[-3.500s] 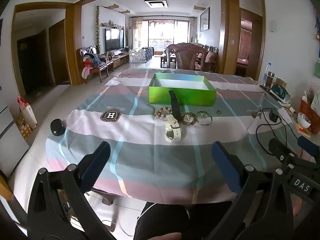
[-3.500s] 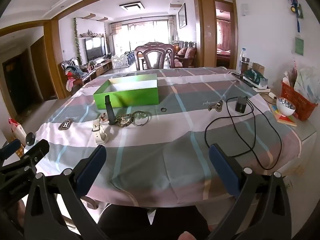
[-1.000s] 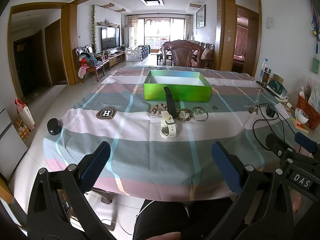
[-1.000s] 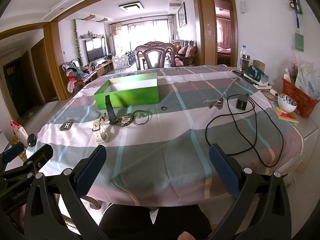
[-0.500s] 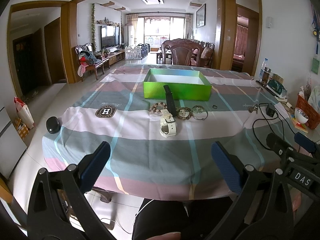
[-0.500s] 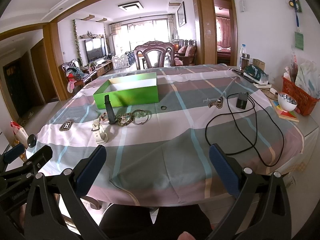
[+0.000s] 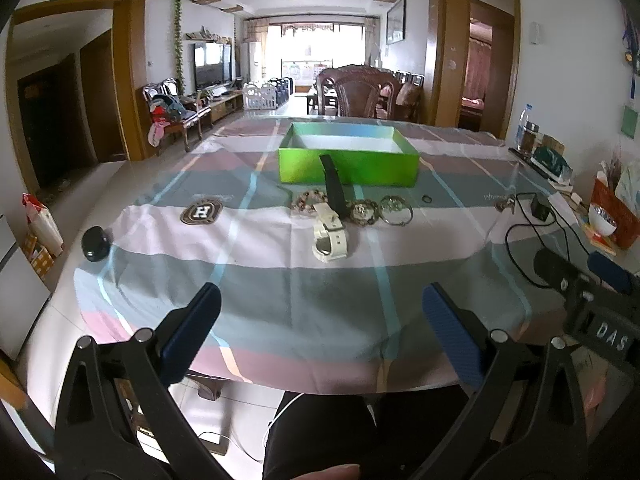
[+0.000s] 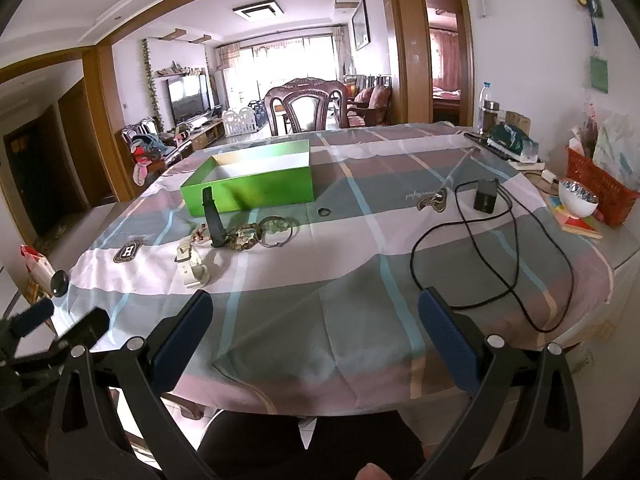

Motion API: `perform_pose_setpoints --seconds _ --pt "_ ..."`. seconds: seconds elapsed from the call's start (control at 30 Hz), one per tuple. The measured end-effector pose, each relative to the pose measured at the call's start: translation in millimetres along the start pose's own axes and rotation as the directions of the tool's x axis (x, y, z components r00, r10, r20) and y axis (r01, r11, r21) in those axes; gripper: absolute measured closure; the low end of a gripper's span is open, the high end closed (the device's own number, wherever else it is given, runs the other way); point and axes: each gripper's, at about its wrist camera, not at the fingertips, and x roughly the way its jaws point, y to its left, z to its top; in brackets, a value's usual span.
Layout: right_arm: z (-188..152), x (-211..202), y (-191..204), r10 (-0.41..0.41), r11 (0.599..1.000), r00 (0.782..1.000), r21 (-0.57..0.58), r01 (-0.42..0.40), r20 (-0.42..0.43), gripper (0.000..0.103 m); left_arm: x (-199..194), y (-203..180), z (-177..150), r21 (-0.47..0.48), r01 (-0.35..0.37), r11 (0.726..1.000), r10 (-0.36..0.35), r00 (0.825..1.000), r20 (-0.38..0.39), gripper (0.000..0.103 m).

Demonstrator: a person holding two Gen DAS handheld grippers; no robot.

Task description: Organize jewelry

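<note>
An open green box (image 7: 348, 160) (image 8: 256, 184) stands mid-table. In front of it lie a white watch (image 7: 330, 234) (image 8: 192, 266), a black band (image 7: 335, 190) (image 8: 212, 220), a beaded bracelet (image 7: 306, 202), a gold bracelet (image 7: 362, 212) (image 8: 244, 240), a silver bangle (image 7: 396, 210) (image 8: 276, 232) and a small dark ring (image 7: 426, 199) (image 8: 324, 212). My left gripper (image 7: 320, 328) is open and empty, held at the table's near edge. My right gripper (image 8: 316, 328) is open and empty, also at the near edge.
The table wears a striped cloth (image 7: 280, 280). A black charger with a looping cable (image 8: 486, 200) lies at the right. A red basket (image 8: 600, 188) and a white bowl (image 8: 578, 198) sit at the far right. A black round object (image 7: 95, 244) sits at the left edge.
Both grippers have edged slightly forward toward the table; the jewelry looks a little nearer. Nothing on the table has moved.
</note>
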Motion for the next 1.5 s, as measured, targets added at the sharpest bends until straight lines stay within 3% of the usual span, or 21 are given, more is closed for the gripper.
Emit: perform_pose_setpoints --seconds 0.13,0.3,0.5,0.73,0.93,1.07,1.13,1.2,1.3,1.43,1.5 --pt "-1 18 -6 0.047 0.999 0.999 0.021 -0.047 0.004 0.003 22 5 -4 -0.014 -0.004 1.000 0.003 0.999 -0.036 0.003" --pt "-2 44 -9 0.046 0.999 0.998 0.023 -0.046 -0.030 0.002 55 8 -5 -0.021 0.010 1.000 -0.012 0.997 -0.076 0.004" --pt "-5 61 -10 0.055 0.998 0.998 -0.034 -0.056 -0.012 0.003 94 -5 0 -0.021 0.000 1.000 -0.002 0.997 -0.077 0.004" --pt "-2 87 -36 0.084 0.996 0.996 0.010 -0.084 -0.027 0.003 142 -28 14 0.028 -0.045 0.999 0.048 0.992 -0.119 0.010" --pt "9 110 -51 0.102 0.994 0.994 0.043 -0.100 -0.039 0.003 171 -19 22 -0.048 -0.069 0.996 0.062 0.988 -0.142 0.012" --pt "25 128 -50 0.062 0.998 0.997 0.006 -0.062 -0.039 0.003 182 -8 27 -0.108 -0.073 0.991 0.057 0.988 -0.144 0.012" --pt "35 137 -48 0.047 0.999 0.998 -0.016 -0.048 -0.036 0.003 188 -7 29 -0.117 -0.073 0.990 0.055 0.987 -0.150 0.015" --pt "48 153 -44 0.029 0.998 0.998 -0.050 -0.032 -0.053 0.003 199 -6 31 -0.120 -0.072 0.990 0.050 0.983 -0.177 0.029" --pt "65 182 -44 0.034 0.997 0.993 -0.065 -0.041 -0.117 0.004 213 -3 32 -0.127 -0.057 0.990 0.028 0.975 -0.221 0.040" --pt "85 222 -37 0.013 0.993 0.982 -0.110 -0.034 -0.188 0.005 226 -1 31 -0.113 -0.051 0.992 0.022 0.969 -0.245 0.042" --pt "91 244 -34 -0.002 0.992 0.973 -0.127 -0.028 -0.229 0.015 228 0 32 -0.110 -0.056 0.992 0.028 0.970 -0.242 0.043"
